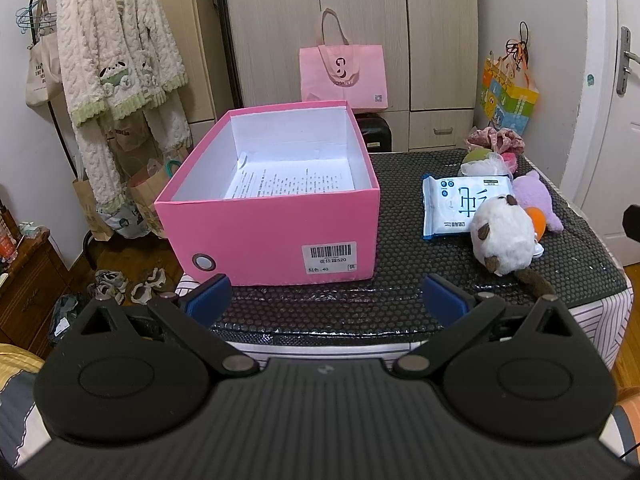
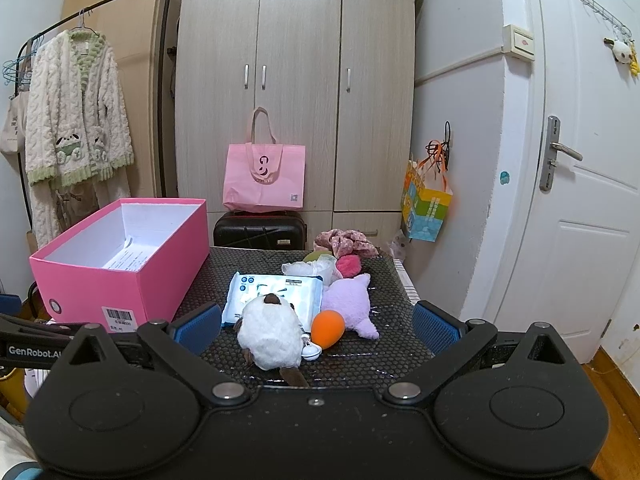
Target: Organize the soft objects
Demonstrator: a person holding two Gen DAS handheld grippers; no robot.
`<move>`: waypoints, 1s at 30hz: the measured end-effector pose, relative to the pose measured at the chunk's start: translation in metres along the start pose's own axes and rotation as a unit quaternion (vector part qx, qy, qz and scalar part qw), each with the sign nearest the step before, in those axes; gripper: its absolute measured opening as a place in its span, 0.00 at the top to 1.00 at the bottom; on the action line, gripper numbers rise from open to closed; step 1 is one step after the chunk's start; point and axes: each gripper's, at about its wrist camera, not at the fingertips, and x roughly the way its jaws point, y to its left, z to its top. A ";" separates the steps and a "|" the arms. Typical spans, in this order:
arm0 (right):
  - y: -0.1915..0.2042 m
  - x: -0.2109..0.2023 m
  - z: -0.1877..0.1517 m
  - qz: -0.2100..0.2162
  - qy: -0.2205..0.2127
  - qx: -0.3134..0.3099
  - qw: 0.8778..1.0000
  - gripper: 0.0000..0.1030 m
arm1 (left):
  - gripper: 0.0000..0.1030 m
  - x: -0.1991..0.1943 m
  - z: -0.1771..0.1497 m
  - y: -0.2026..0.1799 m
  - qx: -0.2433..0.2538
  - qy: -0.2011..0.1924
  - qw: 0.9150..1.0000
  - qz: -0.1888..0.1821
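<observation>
Our left claw [image 1: 326,298] is spread wide with nothing between its blue pads [image 1: 210,300], hovering over the near edge of the black dotted mat [image 1: 360,304] just in front of the pink box [image 1: 276,216]. Our right claw [image 2: 316,326] is equally wide and empty, and we see the white plush toy [image 2: 272,338] lying on the mat between its blue pads [image 2: 434,326] (not touched by either one).

The pink box stands open on the left part of the mat, with a printed sheet of paper [image 1: 288,182] lying flat on its white floor. A barcode label [image 1: 330,258] sits on its near wall.

The soft things are gathered in a loose pile to the right of the box, apart from it. The white plush toy lies nearest to us, overlapping the near edge of a blue-and-white wipes pack [image 2: 276,294]. An orange egg-shaped sponge [image 2: 328,328] rests just beside the toy, against a lilac plush [image 2: 350,302]. Behind these we see a white mesh puff [image 2: 308,270], a pink pompom [image 2: 349,266], a green round thing [image 2: 316,256] and a floral scrunchie [image 2: 346,242] at the far edge of the mat.
</observation>
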 end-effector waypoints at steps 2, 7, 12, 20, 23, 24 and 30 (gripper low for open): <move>0.000 0.000 0.000 0.000 0.000 0.000 1.000 0.00 | 0.00 0.000 0.000 0.000 0.000 0.000 1.000 0.001; 0.000 0.000 0.000 -0.001 0.001 0.000 1.000 0.00 | 0.00 0.000 0.000 -0.001 0.000 -0.001 1.000 -0.001; 0.000 0.000 -0.001 -0.001 0.000 0.000 1.000 0.00 | 0.00 0.000 0.000 -0.001 0.000 -0.001 1.000 -0.001; 0.000 0.000 0.000 0.000 0.001 0.000 1.000 0.00 | 0.00 -0.006 -0.003 0.002 -0.004 -0.027 0.999 -0.033; 0.000 0.000 0.000 -0.001 0.001 0.000 1.000 0.00 | 0.00 -0.007 -0.006 0.002 -0.006 -0.033 0.999 -0.042; 0.000 0.000 0.000 0.000 0.001 0.000 1.000 0.00 | 0.00 -0.007 -0.007 0.001 -0.005 -0.036 0.998 -0.041; -0.003 -0.001 -0.003 -0.001 0.003 0.001 1.000 0.00 | 0.01 -0.008 -0.014 0.002 -0.005 -0.049 0.998 -0.037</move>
